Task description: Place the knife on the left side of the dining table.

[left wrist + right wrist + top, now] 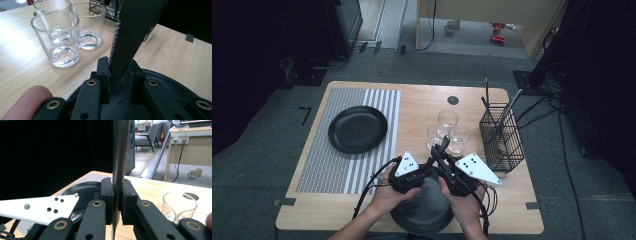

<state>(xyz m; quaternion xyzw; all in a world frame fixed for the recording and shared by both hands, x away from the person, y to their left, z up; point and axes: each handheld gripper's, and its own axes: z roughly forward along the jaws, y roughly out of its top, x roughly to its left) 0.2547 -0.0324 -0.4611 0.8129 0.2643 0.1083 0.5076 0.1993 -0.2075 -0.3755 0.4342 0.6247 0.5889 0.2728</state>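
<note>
Both grippers meet at 6 o'clock on the table (422,100), over the near plate (424,210).

Left gripper (117,75): jaws pressed onto a knife (130,32), a dark blade with a serrated edge, standing roughly upright between the pads.

Right gripper (117,197): jaws pinching a flat dark blade edge-on. Judged the same knife, since the high view shows the grippers converging on one dark upright piece (443,146). Which end is the handle: cannot tell.

Knife sits just above the near plate, with the glasses (56,37) near it toward 12 o'clock and the wire basket (501,135) at about 2 o'clock. A second plate (357,129) lies on the striped mat (347,145) at 10 o'clock.

Handling, judged: knife is stiff, light and thin; the smooth flats are likely slippery under flat pads, so it may pivot if only one gripper holds it. Best to grip across the flats, away from the teeth. Glasses are fragile and near enough for a swinging tip to hit them.
</note>
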